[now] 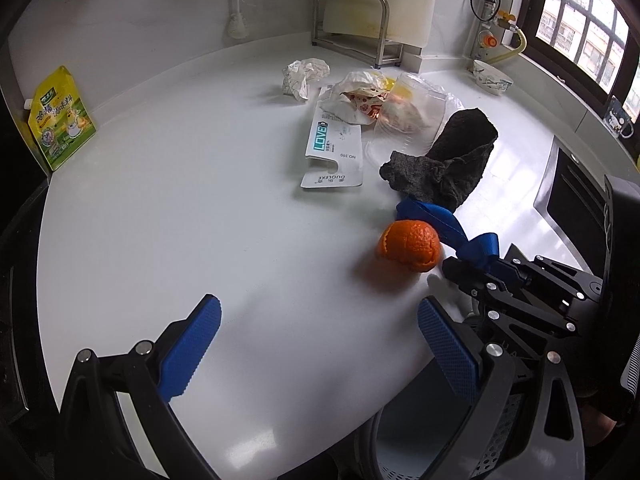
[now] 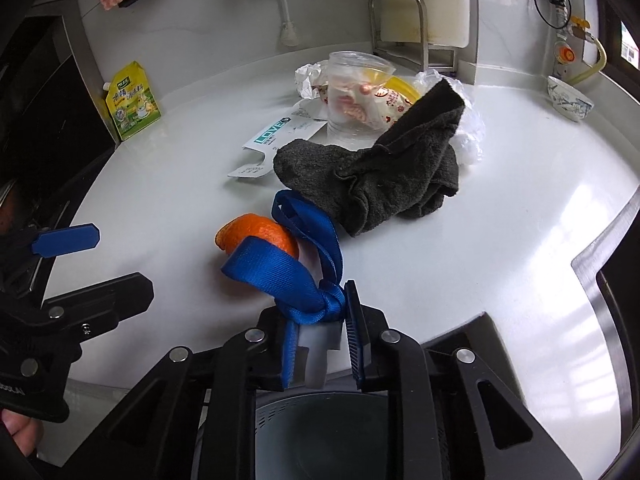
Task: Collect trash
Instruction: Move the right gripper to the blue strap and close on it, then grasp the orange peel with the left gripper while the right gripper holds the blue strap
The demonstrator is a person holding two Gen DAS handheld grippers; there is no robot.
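The blue strap (image 2: pixel 298 268), knotted near one end, is pinched at the knot between the fingers of the right gripper (image 2: pixel 320 336), along with a pale translucent piece just below the knot; its loops drape forward over the white counter (image 2: pixel 500 240) and partly cover the orange peel (image 2: pixel 260 234). In the left wrist view the peel (image 1: pixel 409 245) sits on the counter (image 1: pixel 200 220) just beside the strap (image 1: pixel 440 226), which trails toward a dark grey cloth (image 1: pixel 448 160). The left gripper (image 1: pixel 320 344) hangs above bare counter with its blue pads spread wide and nothing between them. Behind the cloth (image 2: pixel 380 164) stands a clear plastic cup (image 2: pixel 352 96) among crumpled wrappers (image 2: pixel 384 104), with a flat white card marked LOVE (image 2: pixel 276 132) lying beside it. In the left view the card (image 1: pixel 334 148) lies flat and a crumpled paper (image 1: pixel 304 76) sits further back. A yellow-green pouch (image 1: pixel 60 120) leans at the left wall, a bowl (image 1: pixel 492 78) rests near the window, and a metal rack (image 1: pixel 352 28) stands at the back.
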